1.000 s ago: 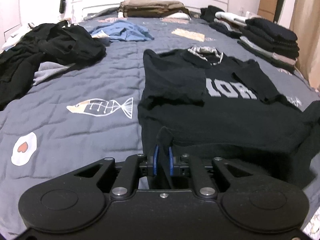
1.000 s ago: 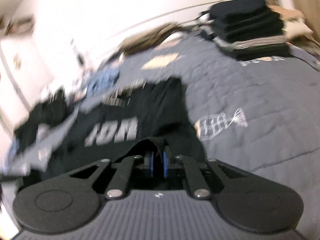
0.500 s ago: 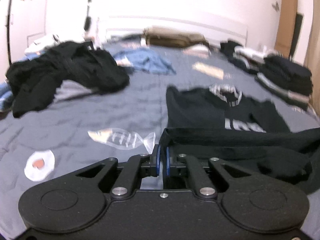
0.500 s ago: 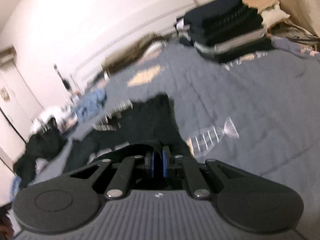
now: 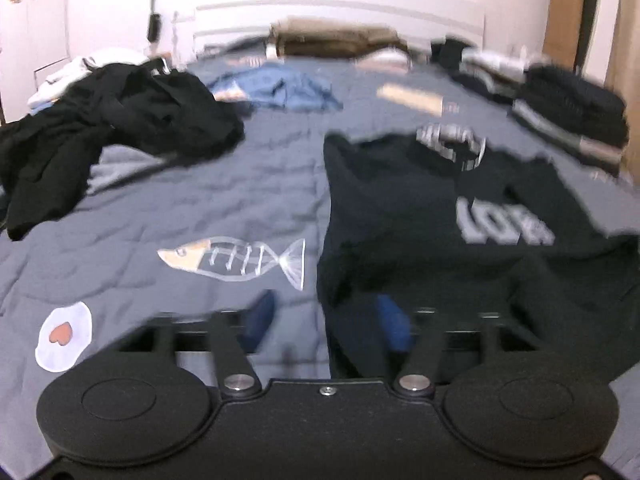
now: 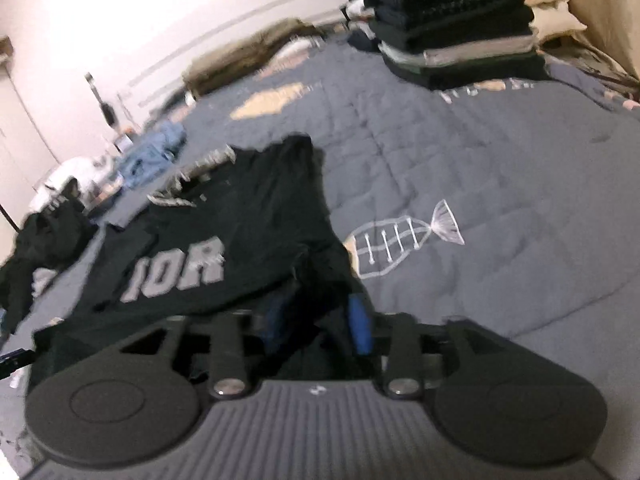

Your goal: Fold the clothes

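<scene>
The black T-shirt [image 5: 420, 200] lies spread on the grey bed [image 5: 240, 192]; the left gripper [image 5: 326, 322] and right gripper [image 6: 318, 320] are opening, fingers apart, its hem loose between them.

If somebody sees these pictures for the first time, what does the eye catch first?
The black shirt with grey letters, spread mid-bed, its near hem at both opening tools. Next, the fish print on the grey quilt left of it. Then the folded stack at the far right.
</scene>
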The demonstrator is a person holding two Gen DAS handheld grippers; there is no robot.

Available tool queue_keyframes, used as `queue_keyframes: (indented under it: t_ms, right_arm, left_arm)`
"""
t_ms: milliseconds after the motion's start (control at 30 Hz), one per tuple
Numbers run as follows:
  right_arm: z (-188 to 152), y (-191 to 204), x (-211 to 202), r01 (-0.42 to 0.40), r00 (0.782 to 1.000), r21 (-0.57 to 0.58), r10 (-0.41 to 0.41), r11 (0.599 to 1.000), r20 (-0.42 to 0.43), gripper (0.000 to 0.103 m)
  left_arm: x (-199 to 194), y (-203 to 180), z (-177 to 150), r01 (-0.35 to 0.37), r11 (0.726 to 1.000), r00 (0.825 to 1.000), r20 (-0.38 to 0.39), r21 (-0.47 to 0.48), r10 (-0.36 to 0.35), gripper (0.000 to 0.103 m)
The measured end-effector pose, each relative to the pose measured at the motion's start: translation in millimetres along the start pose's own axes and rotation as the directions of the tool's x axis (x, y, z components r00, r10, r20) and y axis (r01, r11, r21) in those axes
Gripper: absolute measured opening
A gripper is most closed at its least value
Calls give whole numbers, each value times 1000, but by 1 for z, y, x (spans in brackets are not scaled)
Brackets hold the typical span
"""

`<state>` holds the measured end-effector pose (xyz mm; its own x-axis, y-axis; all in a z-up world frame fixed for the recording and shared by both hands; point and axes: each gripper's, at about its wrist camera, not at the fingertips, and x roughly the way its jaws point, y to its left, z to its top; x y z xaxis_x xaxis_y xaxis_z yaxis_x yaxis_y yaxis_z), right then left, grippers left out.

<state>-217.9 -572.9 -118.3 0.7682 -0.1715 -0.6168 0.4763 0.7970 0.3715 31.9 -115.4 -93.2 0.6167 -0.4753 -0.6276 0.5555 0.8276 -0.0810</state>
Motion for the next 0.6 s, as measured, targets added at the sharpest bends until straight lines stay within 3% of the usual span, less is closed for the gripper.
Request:
queue_keyframes:
  t_ms: [67, 233, 400, 467, 500, 533, 600]
  right_arm:
    - [0, 2, -3, -21, 1000, -22, 21, 1000, -5, 49]
    - [-8, 11, 12, -1, 998, -123, -5, 992, -55, 52]
    - [-20, 14, 30, 17, 996, -130, -29, 991, -90, 48]
    - [-21, 15, 30, 21, 996, -125, -32, 992, -85, 30]
    - [-22, 15, 30, 23, 996, -122, -33, 992, -82, 12]
    - [-21, 12, 30, 28, 996, -96, -35, 995, -78, 4]
    - [-17, 7, 27, 23, 998, -39, -25, 999, -64, 2]
  left_arm:
    - [-4, 2, 1, 49, 998, 999, -9, -29, -49, 64]
    - [7, -10, -5, 64, 998, 996, -63, 8, -63, 64]
    - [20, -17, -15, 83, 997, 991, -103, 10, -81, 61]
    - [23, -19, -17, 100, 995, 989, -108, 14, -98, 37]
    - [24, -19, -17, 105, 994, 989, -110, 10, -103, 30]
    - [25, -19, -17, 110, 994, 988, -112, 5, -109, 16]
    - [27, -19, -17, 121, 993, 986, -116, -3, -120, 10]
